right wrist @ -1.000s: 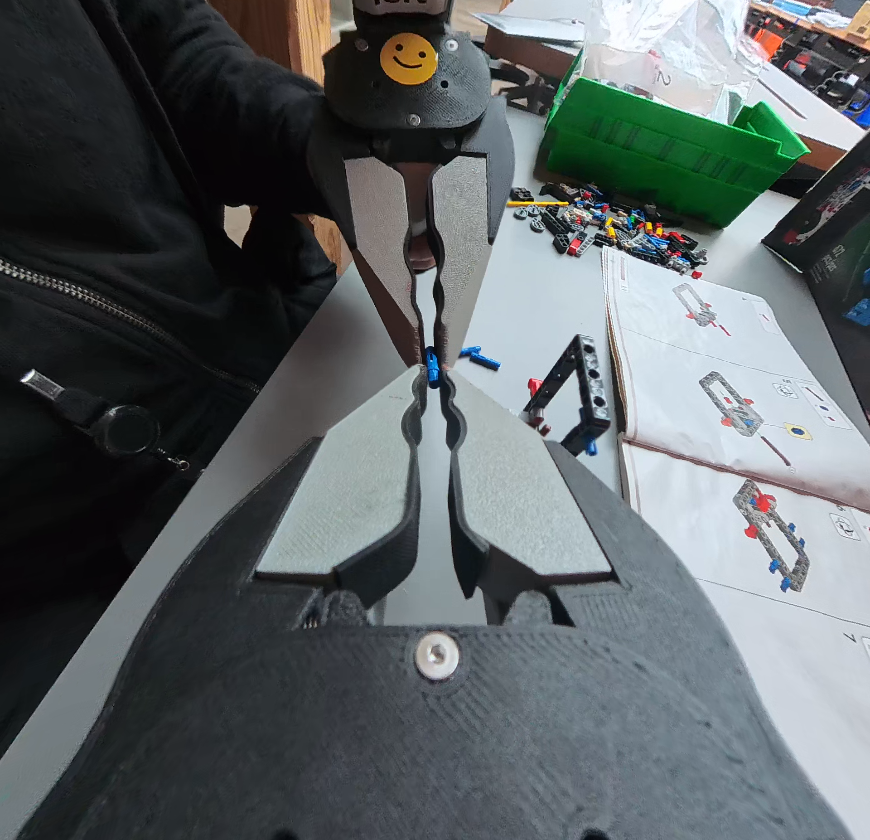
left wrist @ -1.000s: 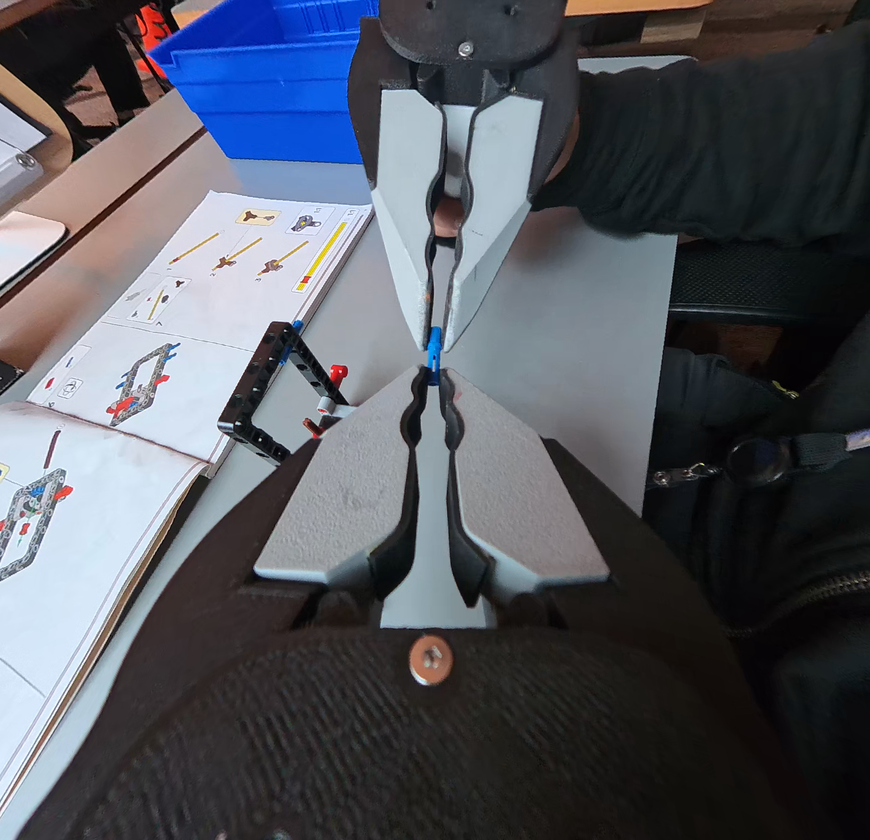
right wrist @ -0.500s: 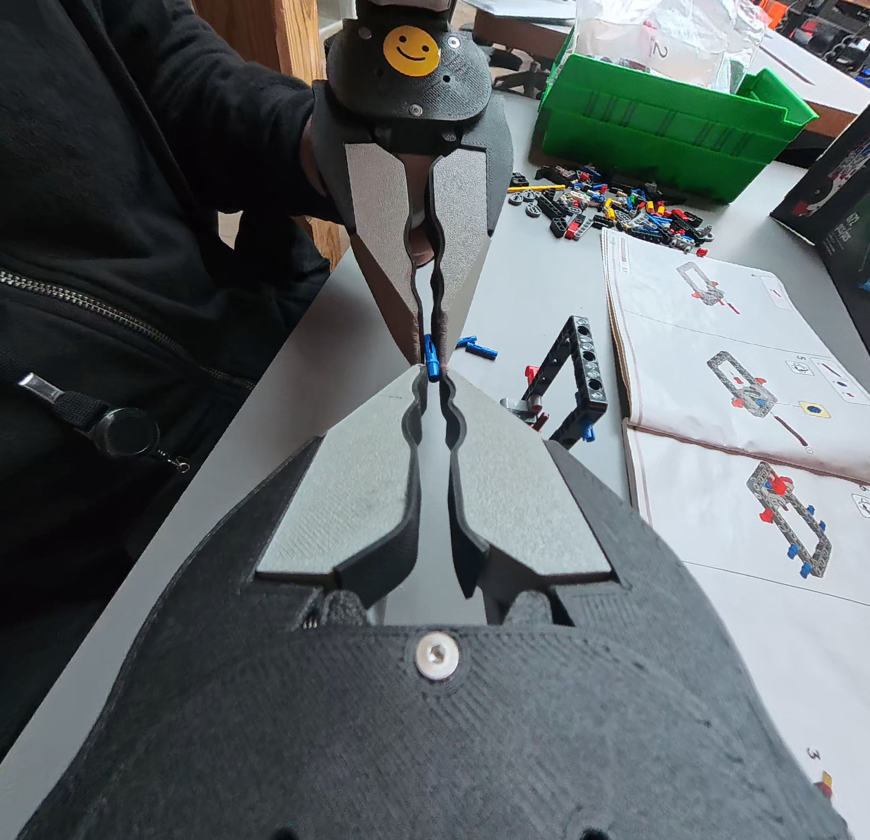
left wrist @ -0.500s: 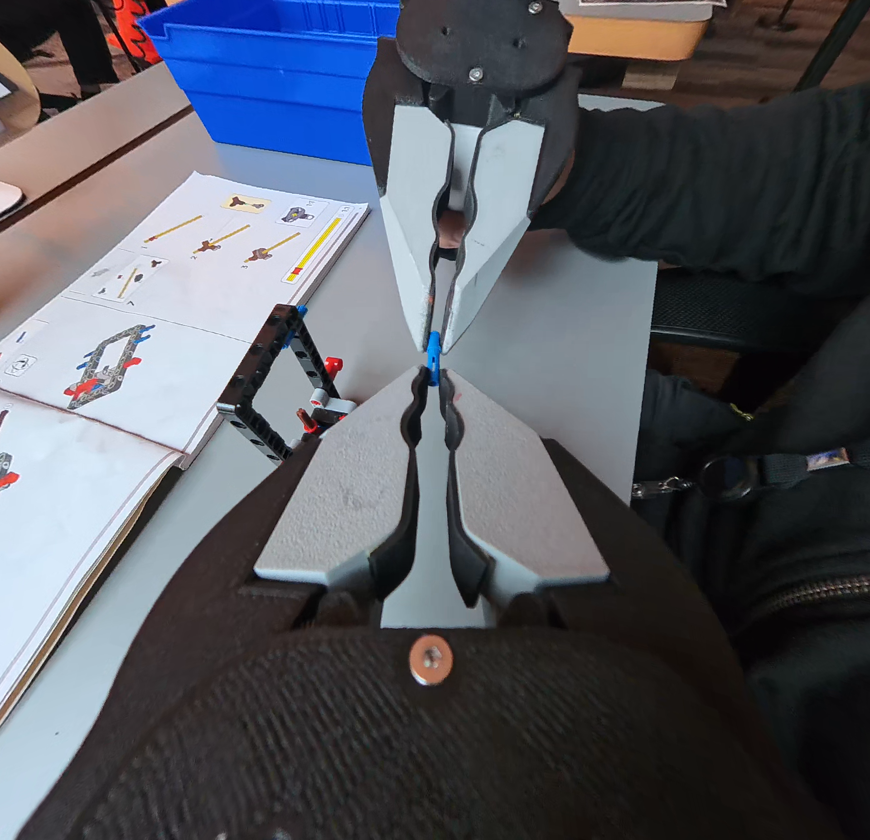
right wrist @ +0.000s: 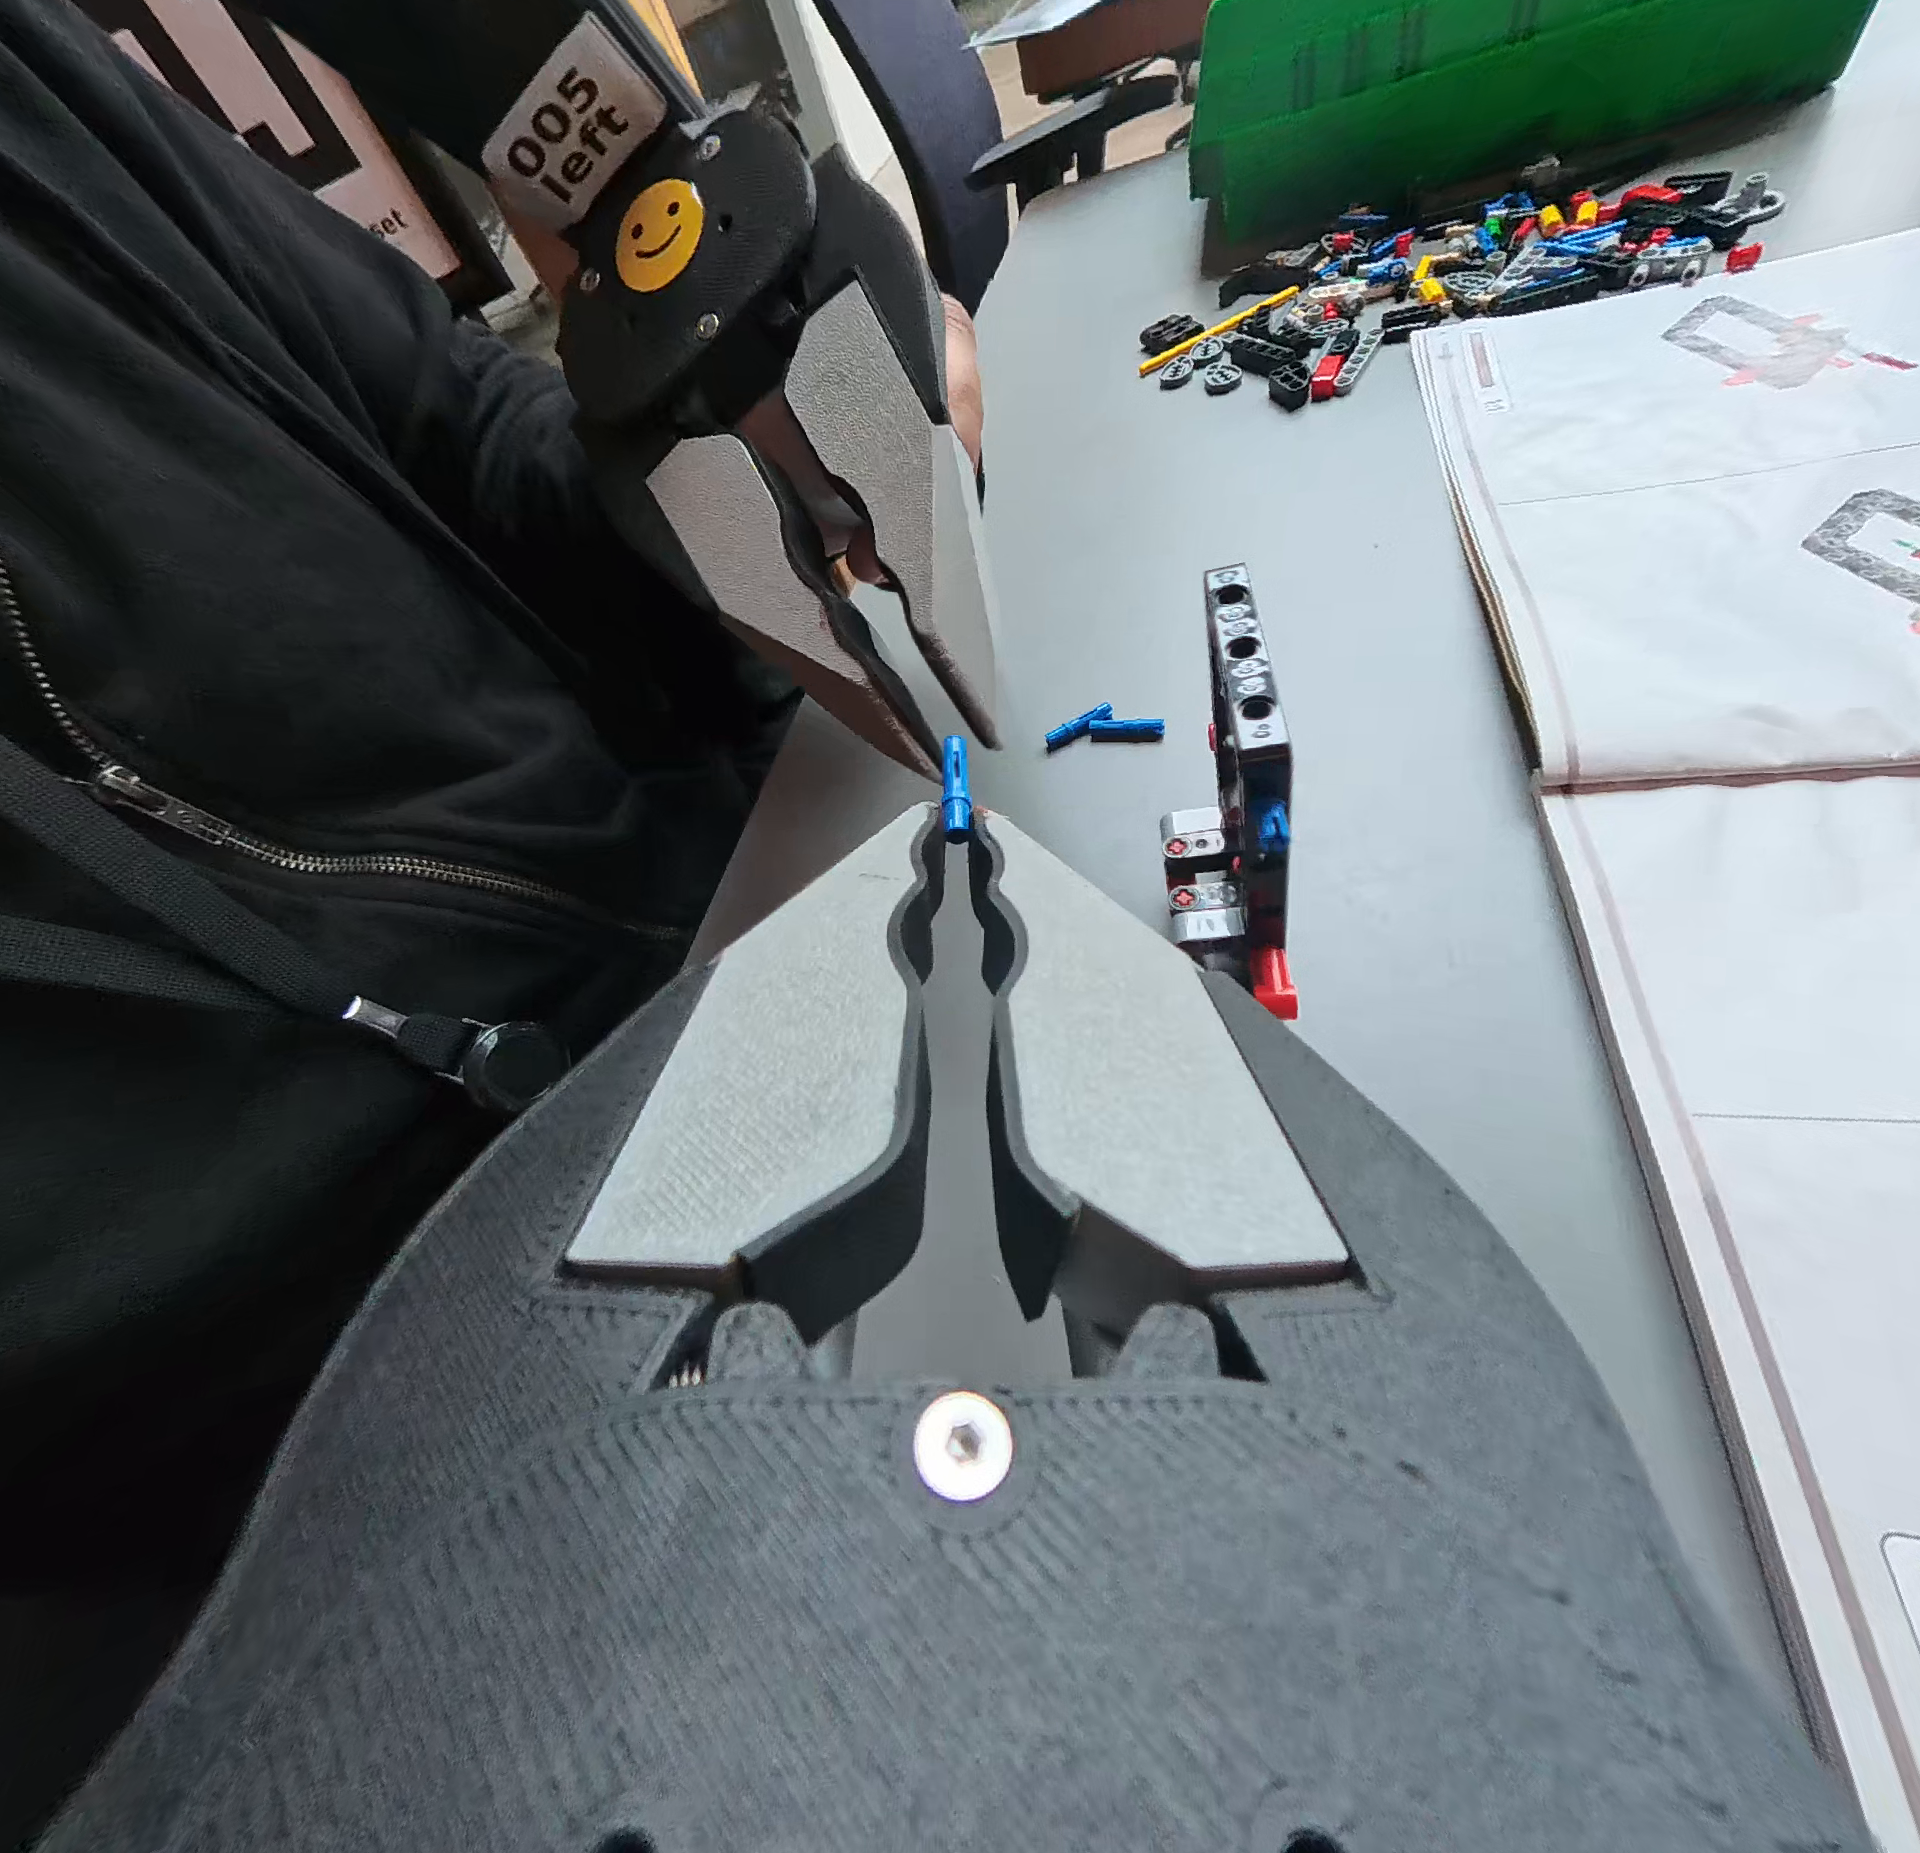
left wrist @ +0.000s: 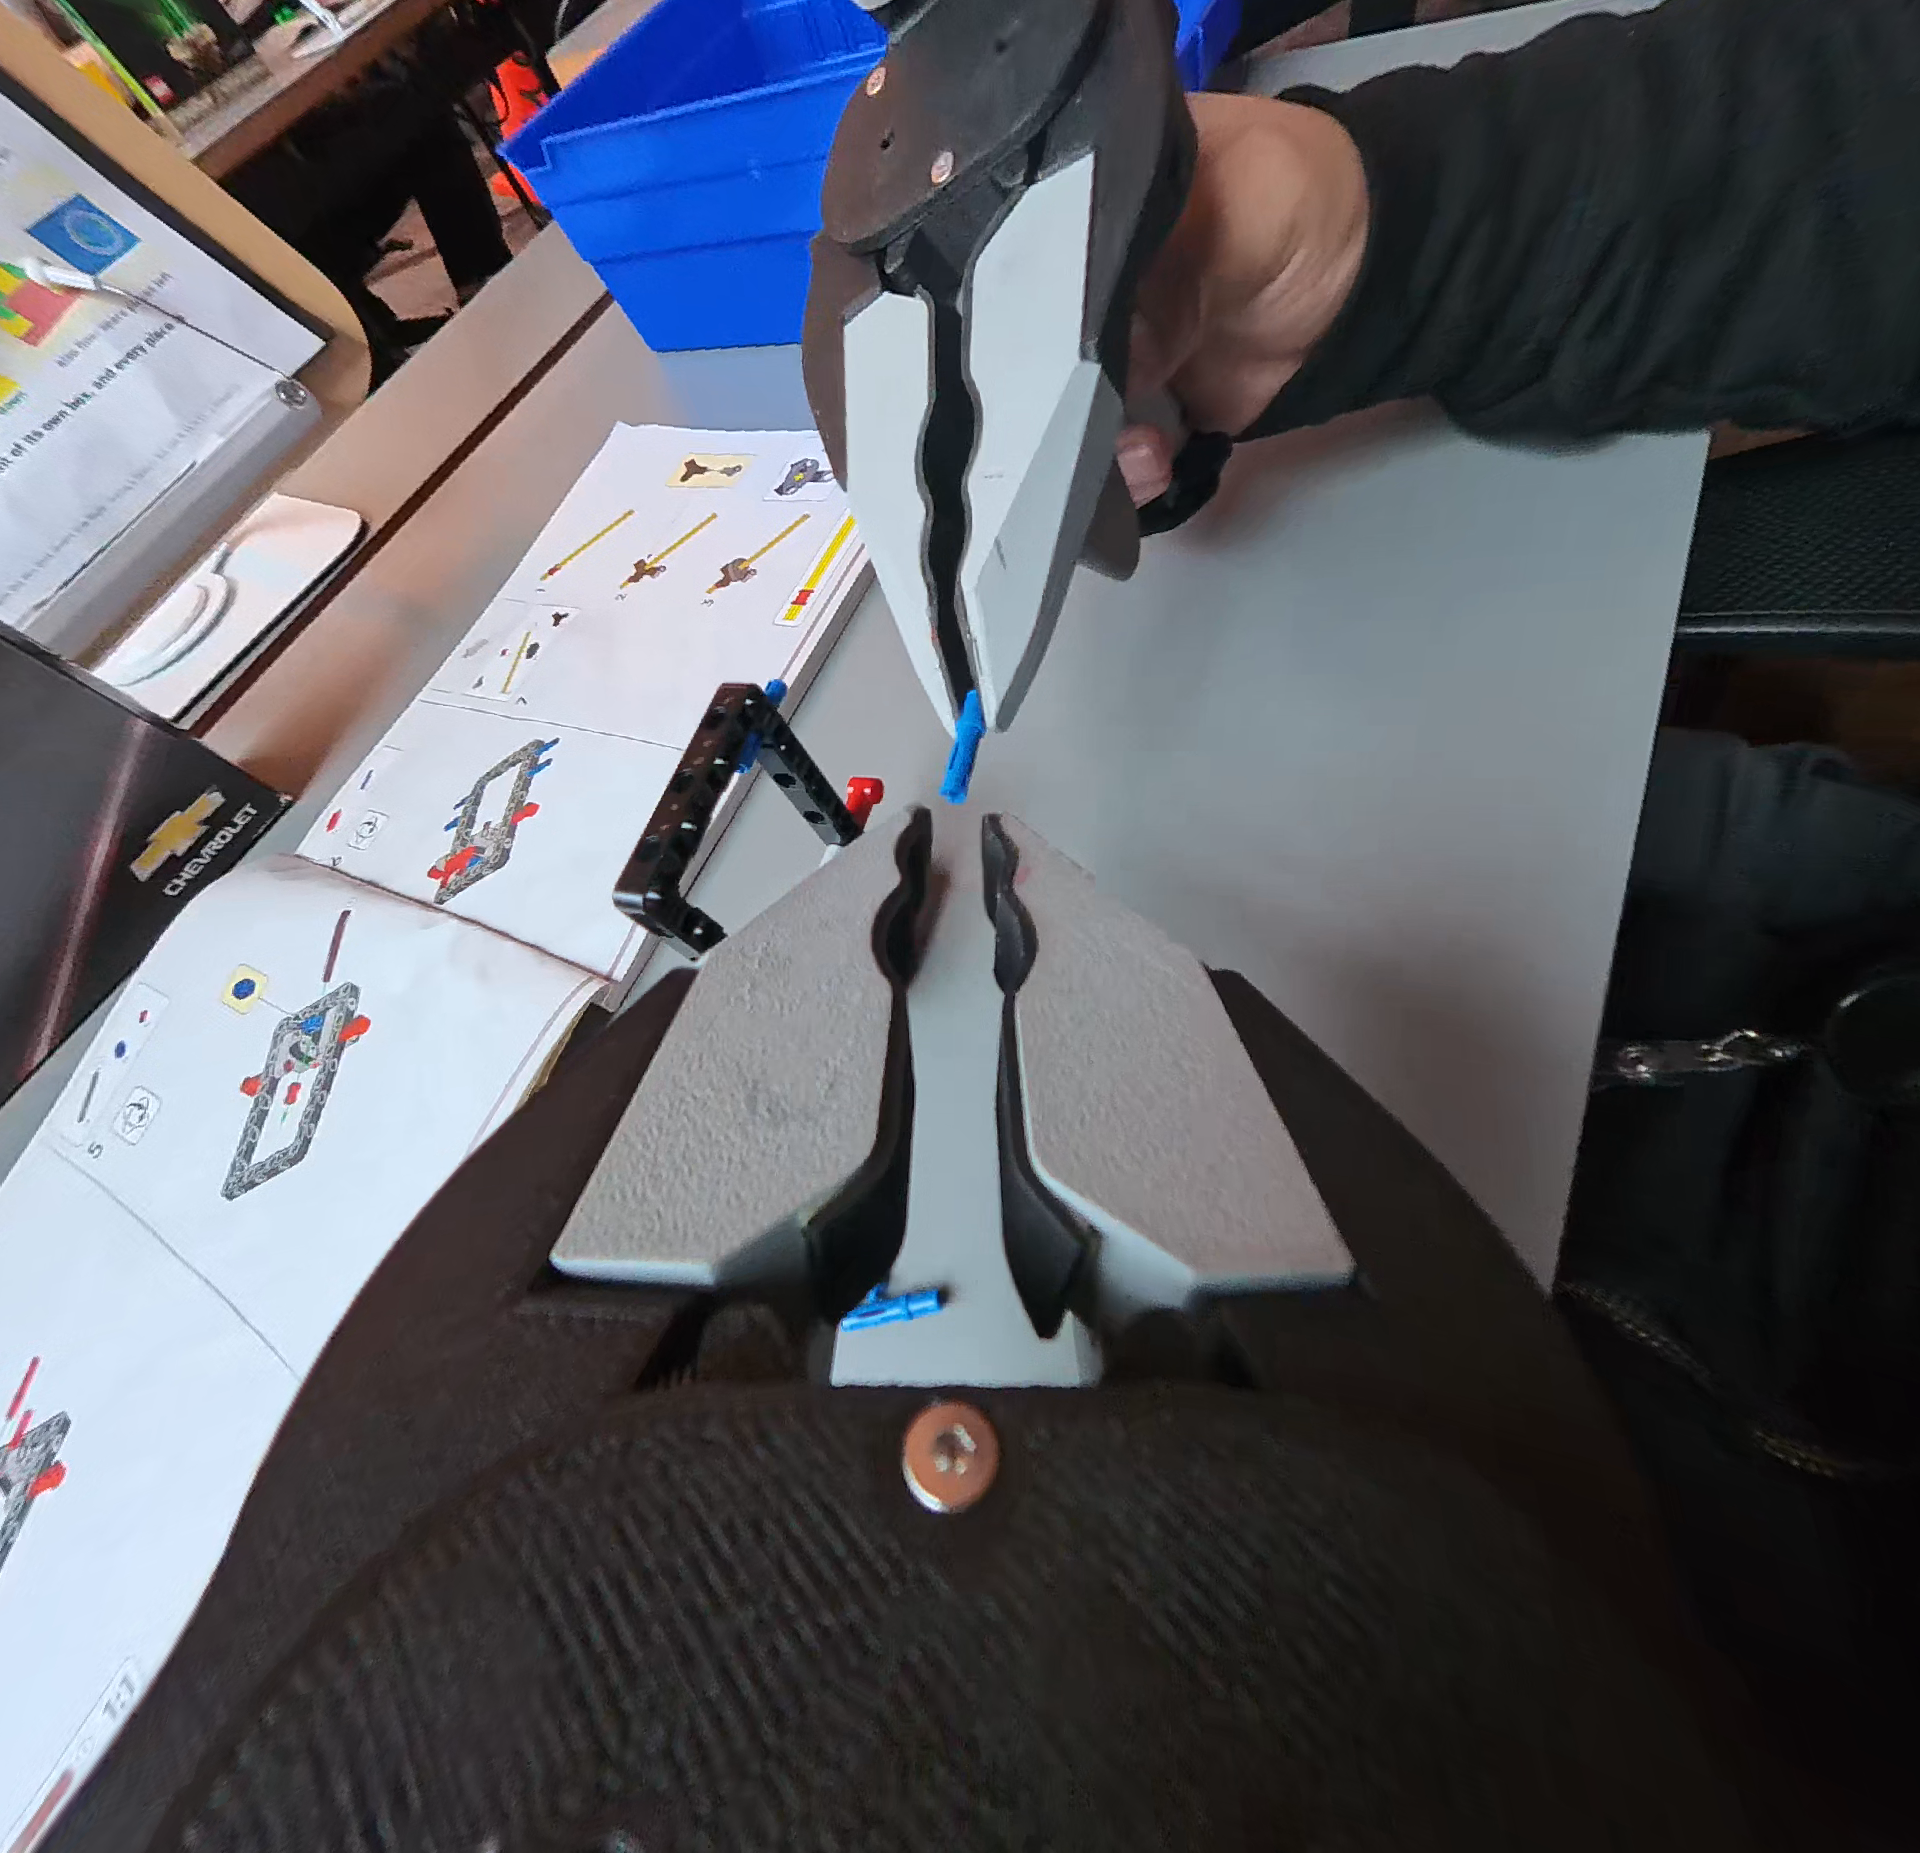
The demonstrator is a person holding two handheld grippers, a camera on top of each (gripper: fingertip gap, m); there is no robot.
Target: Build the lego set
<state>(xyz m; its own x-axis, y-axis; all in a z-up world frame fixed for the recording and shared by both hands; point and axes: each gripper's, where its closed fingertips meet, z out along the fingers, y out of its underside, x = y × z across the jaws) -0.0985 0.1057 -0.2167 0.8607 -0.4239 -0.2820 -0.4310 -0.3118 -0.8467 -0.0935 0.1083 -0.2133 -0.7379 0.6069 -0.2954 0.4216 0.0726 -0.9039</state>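
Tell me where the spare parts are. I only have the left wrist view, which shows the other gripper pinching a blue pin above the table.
Observer: The right wrist view shows a pile of loose pieces on the table, just in front of a green bin.
Operator: Any spare pins? I glimpse one blue pin below the left gripper.
Observer: There are two blue pins. They lie together on the table beside the black frame.
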